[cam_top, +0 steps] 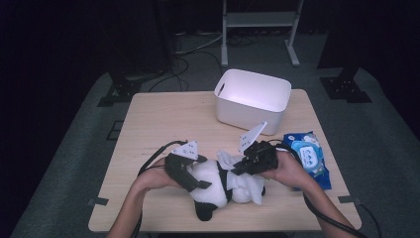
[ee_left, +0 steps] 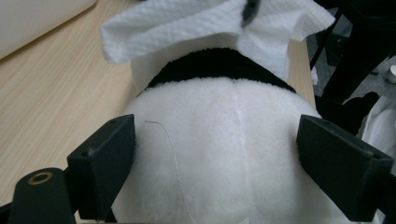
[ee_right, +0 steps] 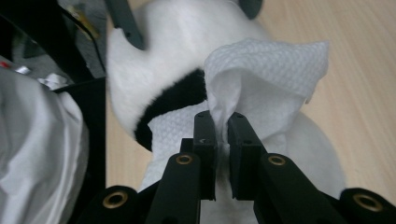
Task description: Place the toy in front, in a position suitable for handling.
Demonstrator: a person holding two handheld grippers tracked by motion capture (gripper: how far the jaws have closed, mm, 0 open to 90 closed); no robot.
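Overhead, the black-and-white plush panda toy point(cam_top: 218, 191) lies near the front edge of the pale wooden table point(cam_top: 163, 119), between both hands. Along the left gripper point(ee_left: 219, 154), the wide-spread jaws flank the toy's white body; whether they press it I cannot tell. Along the right gripper point(ee_right: 223, 133), the jaws pinch a white textured wipe point(ee_right: 266, 74) over the fur. Wiping should go best with short, light strokes while the left steadies the toy.
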